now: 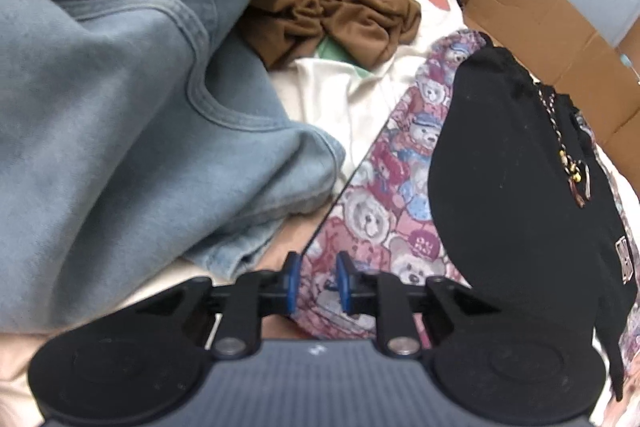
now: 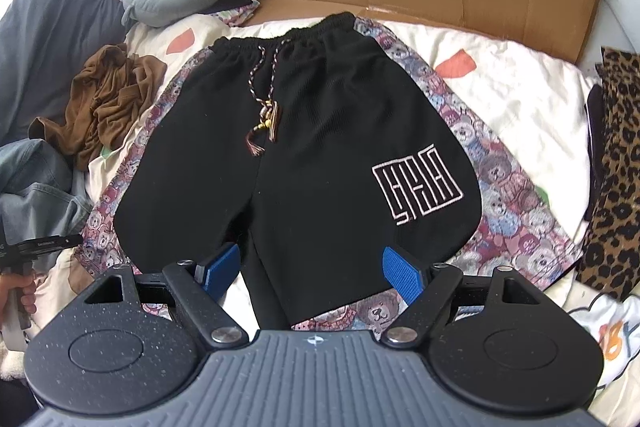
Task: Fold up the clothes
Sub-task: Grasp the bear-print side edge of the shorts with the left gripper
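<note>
- The black shorts (image 2: 304, 147) with teddy-bear print side panels lie spread flat, front up, on the bed (image 2: 520, 99), waistband at 12 o'clock in the right wrist view and leg hems at 6 o'clock, nearest the camera.
- The drawstring (image 2: 268, 115) trails down the middle of the front; a white outlined logo (image 2: 418, 187) sits on the leg at 3 o'clock.
- Judgement: the shorts are laid out with no fold in them, which fits the moment before a lengthwise fold. It would equally fit a garment just smoothed out again, so the stage is open.
- Any fold from here would call for both hems or both side edges to be pinched cleanly, one layer set at a time, without dragging the drawstring askew.
- The right gripper (image 2: 310, 267) hovers over the leg hems, its blue fingers (image 2: 402, 271) spread wide, straddling the hem of one leg and gripping nothing.
- The left gripper (image 1: 318, 281) sits at the bear-print edge (image 1: 368, 215) at the shorts' 9 o'clock side; its fingers (image 1: 292, 281) stand a narrow gap apart with print fabric showing between them. Whether they are pinching it, I cannot tell.
- A blue denim garment (image 1: 120, 127) is heaped at 9 o'clock of the left view, a crumpled brown garment (image 2: 112, 103) at 10 o'clock of the right view; both are unfolded.
</note>
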Demonstrator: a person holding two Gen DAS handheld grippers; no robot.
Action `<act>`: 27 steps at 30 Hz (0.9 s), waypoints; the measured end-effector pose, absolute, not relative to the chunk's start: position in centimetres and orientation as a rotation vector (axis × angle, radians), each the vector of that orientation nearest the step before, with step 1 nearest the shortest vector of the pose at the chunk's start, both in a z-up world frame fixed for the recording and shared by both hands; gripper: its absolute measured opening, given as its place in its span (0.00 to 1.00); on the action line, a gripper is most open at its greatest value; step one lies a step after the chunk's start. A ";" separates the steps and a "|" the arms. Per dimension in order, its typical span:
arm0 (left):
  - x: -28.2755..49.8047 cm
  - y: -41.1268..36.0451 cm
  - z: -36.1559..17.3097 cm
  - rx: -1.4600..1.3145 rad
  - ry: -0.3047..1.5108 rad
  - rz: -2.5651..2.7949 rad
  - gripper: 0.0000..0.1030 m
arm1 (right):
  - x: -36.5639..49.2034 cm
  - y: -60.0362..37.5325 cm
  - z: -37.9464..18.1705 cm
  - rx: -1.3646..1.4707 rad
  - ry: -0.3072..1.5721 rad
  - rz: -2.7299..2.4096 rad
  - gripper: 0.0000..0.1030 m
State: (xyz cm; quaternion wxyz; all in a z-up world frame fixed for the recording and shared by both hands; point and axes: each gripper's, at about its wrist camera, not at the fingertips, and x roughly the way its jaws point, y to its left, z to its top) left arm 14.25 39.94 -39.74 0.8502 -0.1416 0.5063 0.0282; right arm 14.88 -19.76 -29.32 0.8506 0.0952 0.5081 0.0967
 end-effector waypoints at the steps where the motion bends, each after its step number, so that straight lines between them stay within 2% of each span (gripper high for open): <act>1: 14.3 40.1 -39.8 -0.302 1.064 0.057 0.22 | 14.8 -19.8 -29.7 0.206 1.077 0.201 0.81; 7: 14.4 40.3 -40.4 -0.286 1.068 0.084 0.30 | 14.5 -19.9 -30.7 0.193 1.106 0.195 0.81; 9: 14.1 40.5 -40.9 -0.328 1.072 0.052 0.37 | 14.5 -20.1 -30.8 0.199 1.110 0.192 0.81; 14: 13.2 40.3 -41.7 -0.304 1.083 0.056 0.37 | 14.4 -20.2 -31.0 0.189 1.127 0.185 0.81; 17: 12.8 40.2 -41.9 -0.320 1.070 0.062 0.34 | 14.3 -20.1 -31.0 0.185 1.135 0.189 0.81; 22: 12.4 40.2 -41.9 -0.330 1.084 0.073 0.11 | 14.1 -19.7 -30.5 0.181 1.132 0.218 0.81; 27: 12.0 39.9 -40.6 -0.321 1.082 0.068 0.06 | 13.9 -19.6 -30.0 0.171 1.120 0.251 0.81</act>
